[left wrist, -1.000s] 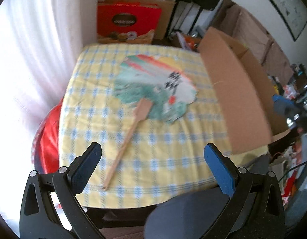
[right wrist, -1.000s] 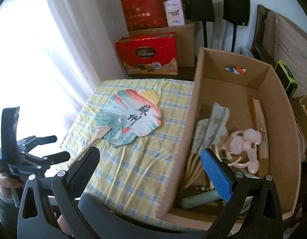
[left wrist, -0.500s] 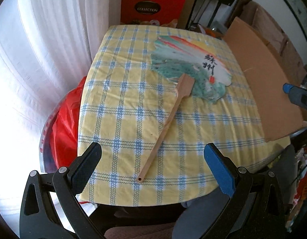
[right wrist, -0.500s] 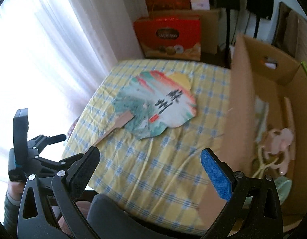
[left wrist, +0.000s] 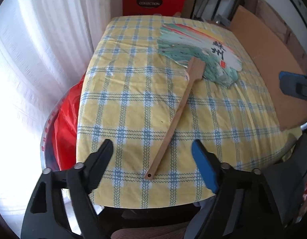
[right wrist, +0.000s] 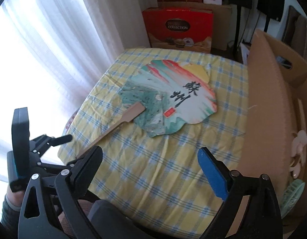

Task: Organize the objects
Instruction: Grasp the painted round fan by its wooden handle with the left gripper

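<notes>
Because the painted hand fan point(left wrist: 201, 55) lies flat on the checked tablecloth point(left wrist: 129, 107) with its wooden handle point(left wrist: 173, 119) stretched toward the near edge, the handle end is offered as the natural place to be taken. The blade, printed with green, red and yellow washes and dark characters, rests toward the far right of the cloth, near but apart from the wall of the cardboard box point(right wrist: 267, 107).

The left gripper point(left wrist: 152, 151) is held over the near edge, angled steeply down, with the handle's tip lying between its two fingers. Its jaws are closing, yet the pads are not seen to press on the wood, so nothing is gripped so far. It is judged that the handle was chosen over the blade since a thin flat sheet gives the pads little to bite on.

The right gripper point(right wrist: 150, 157) is kept wide, its jaws closing only slightly, with bare cloth beneath and nothing between them. It is placed between fan and box, perhaps to steady or receive the blade.

Inside the box a pale pink item point(right wrist: 298, 145) and a mint-green one point(right wrist: 292, 191) are partly seen, which suggests that the fan is meant to join them. Behind the table a red gift box point(right wrist: 178, 29) is propped, and a white curtain point(right wrist: 53, 39) hangs to the left.
</notes>
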A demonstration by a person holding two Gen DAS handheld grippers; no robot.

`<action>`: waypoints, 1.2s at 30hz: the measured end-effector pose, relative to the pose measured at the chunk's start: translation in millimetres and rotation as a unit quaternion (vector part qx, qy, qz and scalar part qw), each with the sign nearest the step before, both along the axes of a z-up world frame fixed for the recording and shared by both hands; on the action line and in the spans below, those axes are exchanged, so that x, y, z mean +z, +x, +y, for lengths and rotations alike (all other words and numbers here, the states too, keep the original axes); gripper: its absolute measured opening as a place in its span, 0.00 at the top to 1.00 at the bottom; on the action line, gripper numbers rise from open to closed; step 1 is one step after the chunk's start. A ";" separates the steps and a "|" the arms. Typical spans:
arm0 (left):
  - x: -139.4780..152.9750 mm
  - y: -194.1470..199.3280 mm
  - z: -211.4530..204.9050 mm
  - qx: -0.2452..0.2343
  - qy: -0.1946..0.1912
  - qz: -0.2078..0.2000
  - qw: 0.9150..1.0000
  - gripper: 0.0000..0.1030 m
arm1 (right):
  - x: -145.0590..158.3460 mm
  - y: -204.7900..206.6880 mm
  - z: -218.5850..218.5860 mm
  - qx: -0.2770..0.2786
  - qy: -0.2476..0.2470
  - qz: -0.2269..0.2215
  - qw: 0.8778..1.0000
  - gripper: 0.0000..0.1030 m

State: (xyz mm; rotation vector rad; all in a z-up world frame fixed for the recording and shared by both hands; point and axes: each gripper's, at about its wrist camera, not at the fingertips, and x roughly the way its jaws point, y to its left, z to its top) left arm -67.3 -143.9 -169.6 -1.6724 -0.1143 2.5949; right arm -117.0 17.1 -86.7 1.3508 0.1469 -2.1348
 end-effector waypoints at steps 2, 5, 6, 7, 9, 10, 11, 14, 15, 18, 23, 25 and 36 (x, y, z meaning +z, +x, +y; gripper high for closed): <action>-2.9 -1.2 5.4 -0.007 -0.014 -0.007 1.000 0.41 | -5.0 -1.3 0.3 -0.004 -0.013 -0.014 1.000 0.14; -1.5 -1.1 11.6 -0.018 -0.024 -0.009 1.000 0.52 | -12.7 -2.4 1.6 -0.007 -0.033 -0.039 0.999 0.18; -0.5 -0.5 12.6 -0.019 -0.023 -0.010 1.000 0.58 | -14.9 -2.5 1.4 -0.008 -0.037 -0.046 0.998 0.19; 0.6 -0.4 13.8 -0.019 -0.028 -0.011 0.999 0.72 | -17.1 -2.3 0.8 -0.007 -0.038 -0.052 0.998 0.22; 1.4 -0.1 14.9 -0.022 -0.025 -0.015 0.999 0.88 | -20.5 -2.0 -0.2 -0.006 -0.044 -0.062 0.997 0.24; 1.7 0.0 15.3 -0.022 -0.022 -0.018 0.999 0.88 | -22.4 -1.9 -0.9 -0.006 -0.048 -0.068 0.997 0.26; 1.7 0.4 15.6 -0.023 -0.017 -0.020 0.999 0.89 | -23.9 -2.1 -1.8 -0.007 -0.051 -0.073 0.996 0.27; 2.2 1.1 15.6 -0.027 0.015 -0.026 0.999 0.89 | -29.6 -2.5 -5.2 -0.008 -0.059 -0.089 0.994 0.31; 1.8 0.2 15.5 -0.028 0.028 -0.029 0.999 0.90 | -32.1 -2.3 -7.0 -0.007 -0.061 -0.094 0.994 0.32; 3.9 1.3 16.2 -0.031 0.062 -0.032 0.997 0.90 | -38.4 -2.9 -11.8 -0.006 -0.068 -0.108 0.992 0.37; 15.4 2.3 22.6 -0.042 0.087 -0.029 0.995 0.91 | -50.7 -3.7 -19.3 -0.007 -0.079 -0.135 0.988 0.47; 20.4 3.1 25.9 -0.046 0.089 -0.025 0.995 0.92 | -52.3 -3.3 -22.1 -0.011 -0.078 -0.129 0.988 0.50; 12.9 -5.2 31.1 -0.032 0.061 -0.026 0.997 0.94 | -57.3 -4.5 -25.1 -0.028 -0.085 -0.124 0.988 0.53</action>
